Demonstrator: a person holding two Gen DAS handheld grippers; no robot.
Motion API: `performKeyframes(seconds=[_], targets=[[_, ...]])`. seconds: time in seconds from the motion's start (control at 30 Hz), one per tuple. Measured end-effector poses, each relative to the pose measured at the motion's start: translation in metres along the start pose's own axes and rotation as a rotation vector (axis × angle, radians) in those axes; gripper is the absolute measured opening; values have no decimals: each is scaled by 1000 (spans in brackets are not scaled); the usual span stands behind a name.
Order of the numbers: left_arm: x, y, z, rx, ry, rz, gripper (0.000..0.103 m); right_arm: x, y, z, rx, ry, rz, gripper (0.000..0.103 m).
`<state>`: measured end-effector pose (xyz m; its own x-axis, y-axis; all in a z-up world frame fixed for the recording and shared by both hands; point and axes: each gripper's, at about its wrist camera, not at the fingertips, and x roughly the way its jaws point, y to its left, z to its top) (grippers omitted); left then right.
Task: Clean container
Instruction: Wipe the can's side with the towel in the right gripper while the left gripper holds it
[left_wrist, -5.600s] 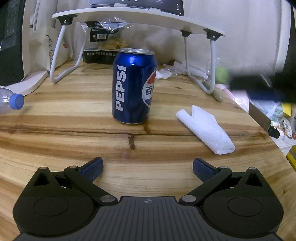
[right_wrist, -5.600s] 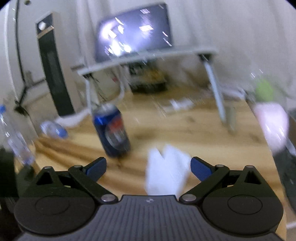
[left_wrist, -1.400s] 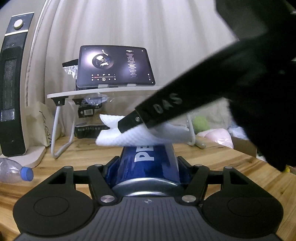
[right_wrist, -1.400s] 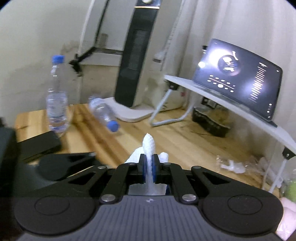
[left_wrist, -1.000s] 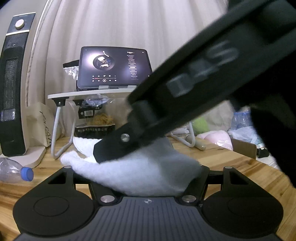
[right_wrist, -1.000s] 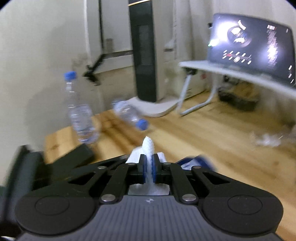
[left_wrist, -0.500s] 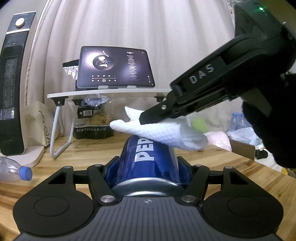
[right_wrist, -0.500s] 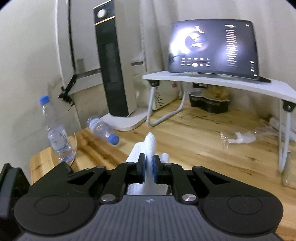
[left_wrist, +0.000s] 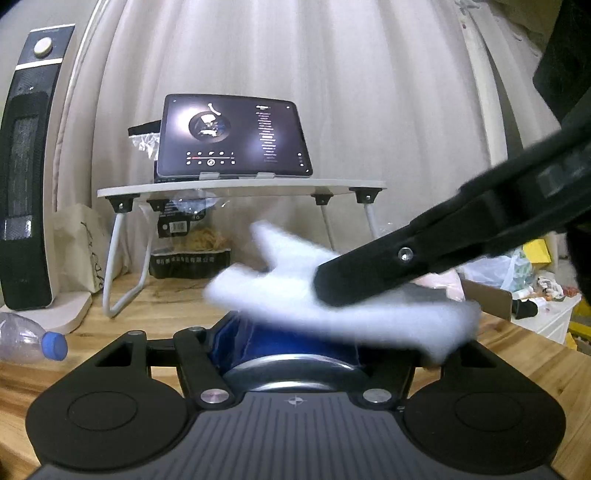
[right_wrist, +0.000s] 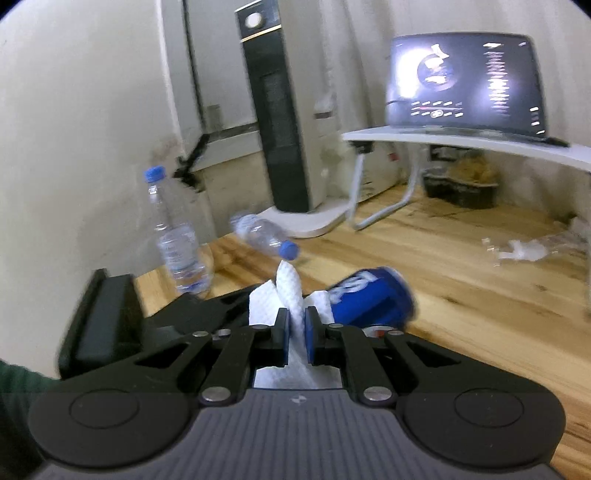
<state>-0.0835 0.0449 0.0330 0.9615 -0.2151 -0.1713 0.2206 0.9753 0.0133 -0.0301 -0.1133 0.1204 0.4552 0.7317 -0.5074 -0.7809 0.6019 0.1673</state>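
The left gripper (left_wrist: 291, 347) is clamping the blue can (left_wrist: 280, 341) lying on its side between its closed jaws. To its right, the right gripper (right_wrist: 294, 334) is pinching the white paper towel (right_wrist: 291, 291), which is lying across the can. Pressing too hard risks twisting the smooth can out of the left jaws, or tearing the towel.

A home room: curtains (left_wrist: 332, 92), tower heater (left_wrist: 26, 184), tablet (left_wrist: 232, 136) on lap desk (left_wrist: 240, 186).
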Motion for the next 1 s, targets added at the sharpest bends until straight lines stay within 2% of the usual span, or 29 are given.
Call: performKeyframes(seconds=[0.17,0.23,0.43,0.73,0.87,1.0], targets=[[0,2,0,-13,0,3,67,8,-24,2,-2,-45,-169,12],[-2,2,-1,-14,-8,3,67,13,-31,0,3,-40,-201,12],[-1,2,0,-15,-3,-1,67,6,-30,-13,56,-38,-137,12],[-1,1,0,-11,-1,-7,67,-5,13,-12,21,-7,55,14],[-2,0,0,-7,-5,-10,67,3,23,-2,-54,-21,18,14],[-3,-1,-1,-3,-12,-10,67,14,13,14,-127,-29,-92,14]])
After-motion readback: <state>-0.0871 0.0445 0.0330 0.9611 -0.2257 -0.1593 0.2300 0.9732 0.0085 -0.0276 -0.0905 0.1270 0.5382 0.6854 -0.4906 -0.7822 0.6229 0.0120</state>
